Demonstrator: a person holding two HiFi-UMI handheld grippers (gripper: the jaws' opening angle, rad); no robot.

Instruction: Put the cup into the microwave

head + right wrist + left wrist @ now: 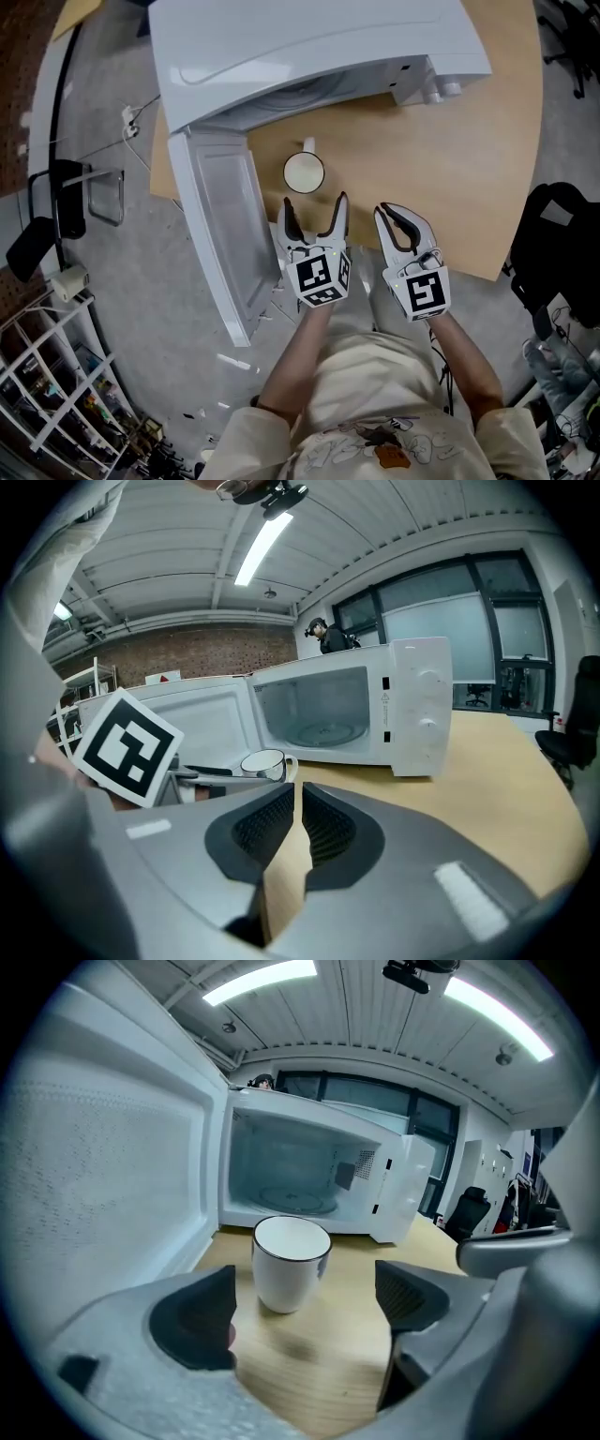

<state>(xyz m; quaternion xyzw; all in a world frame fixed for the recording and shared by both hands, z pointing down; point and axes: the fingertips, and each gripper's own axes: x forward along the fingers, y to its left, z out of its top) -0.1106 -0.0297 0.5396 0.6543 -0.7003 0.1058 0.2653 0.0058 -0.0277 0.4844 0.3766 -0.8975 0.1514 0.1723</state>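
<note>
A white cup (303,172) with a dark rim stands upright on the wooden table, just in front of the open white microwave (309,47). In the left gripper view the cup (291,1262) sits a little beyond the jaws, with the microwave cavity (300,1180) behind it. My left gripper (315,212) is open, nothing between its pads, its tips just short of the cup. My right gripper (401,219) hovers to its right, jaws shut and empty. The right gripper view shows the cup (266,762) past the left gripper's marker cube (125,746).
The microwave door (220,225) swings out past the table's left edge, close beside my left gripper. The wooden table (459,159) stretches right of the microwave. A black chair (562,244) stands at the right, shelving (56,394) at the lower left.
</note>
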